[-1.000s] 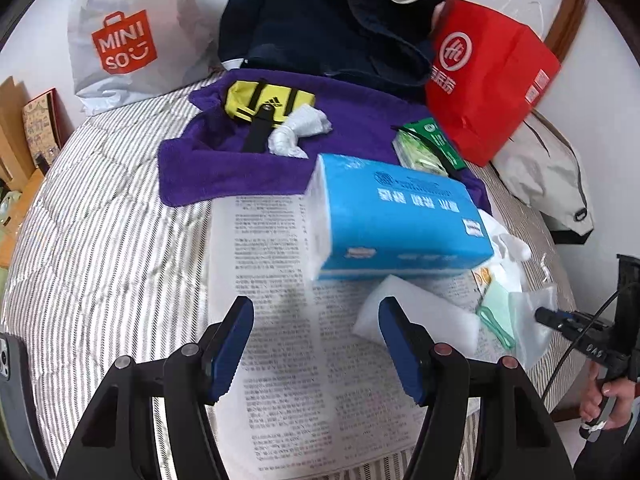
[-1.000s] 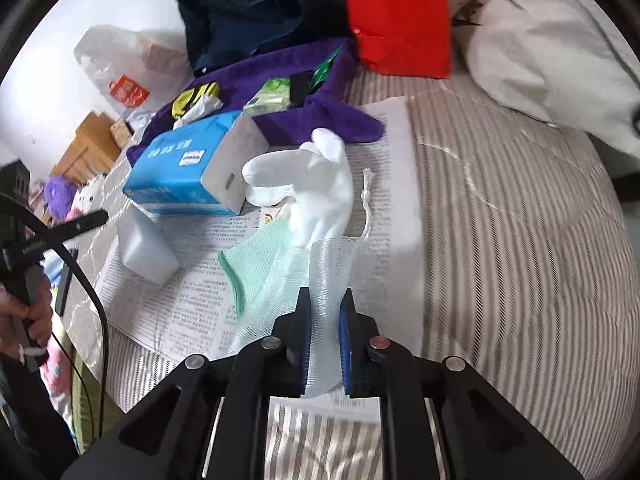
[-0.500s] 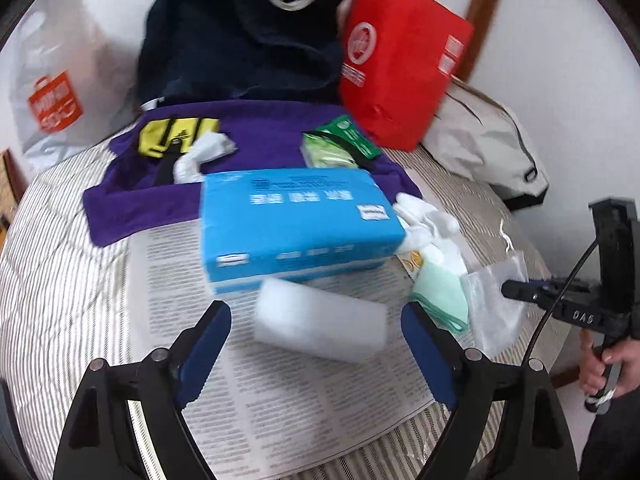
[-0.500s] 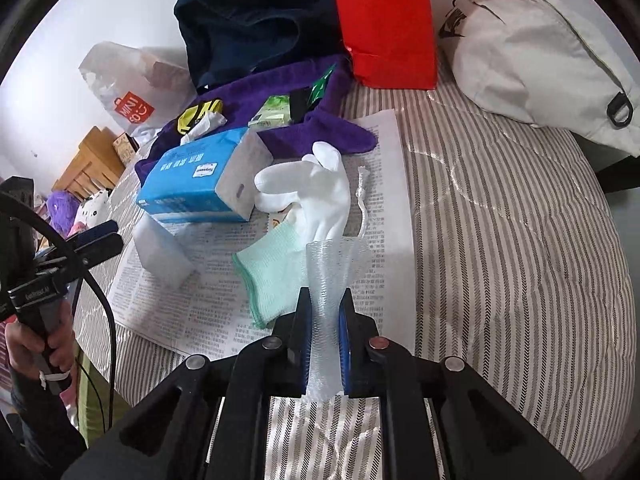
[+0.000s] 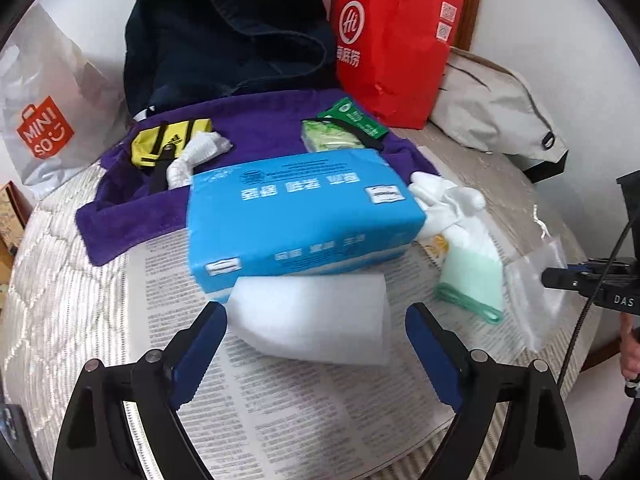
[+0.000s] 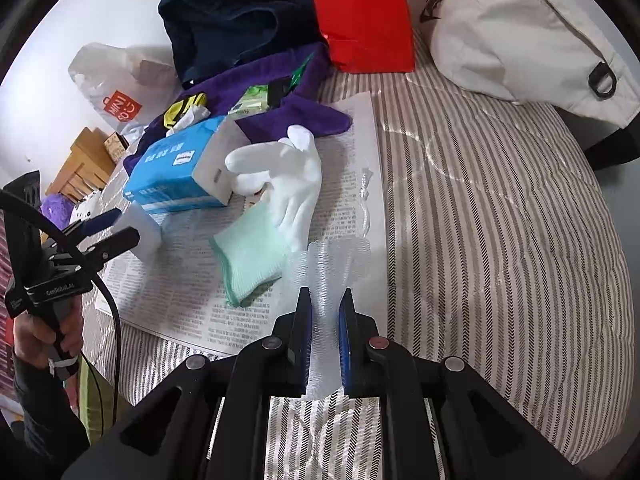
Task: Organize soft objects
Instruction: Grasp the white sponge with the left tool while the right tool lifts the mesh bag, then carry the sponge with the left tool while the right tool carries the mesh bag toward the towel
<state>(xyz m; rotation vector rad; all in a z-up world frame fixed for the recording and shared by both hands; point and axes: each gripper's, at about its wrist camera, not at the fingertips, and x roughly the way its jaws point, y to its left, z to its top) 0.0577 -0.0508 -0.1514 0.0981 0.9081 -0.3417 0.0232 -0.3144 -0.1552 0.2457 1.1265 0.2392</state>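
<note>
A white foam block [image 5: 312,316] lies on the newspaper [image 5: 280,408], in front of a blue tissue pack [image 5: 304,216]. My left gripper [image 5: 314,314] straddles the block. Its jaws are opening and the pads do not press on the foam. To the right lies a white glove with a mint cuff [image 6: 288,200]. My right gripper [image 6: 325,308] is shut on a translucent mesh bag [image 6: 332,260], holding it just above the paper's edge. On the purple towel [image 5: 256,128] behind rest a yellow pouch [image 5: 168,144], a rolled white cloth [image 5: 200,152] and a green wipes pack [image 5: 332,136].
Everything sits on a striped quilted bed [image 6: 500,220]. At the back stand a navy bag [image 5: 224,40], a red paper bag [image 5: 392,40], a white Miniso bag [image 5: 48,120] and a beige bag [image 6: 520,32]. A person's hand [image 6: 44,332] holds the left gripper's handle.
My left gripper swung right and came down close to the foam block, and its jaws spread wider. The right gripper stayed put, still clamped on the mesh bag.
</note>
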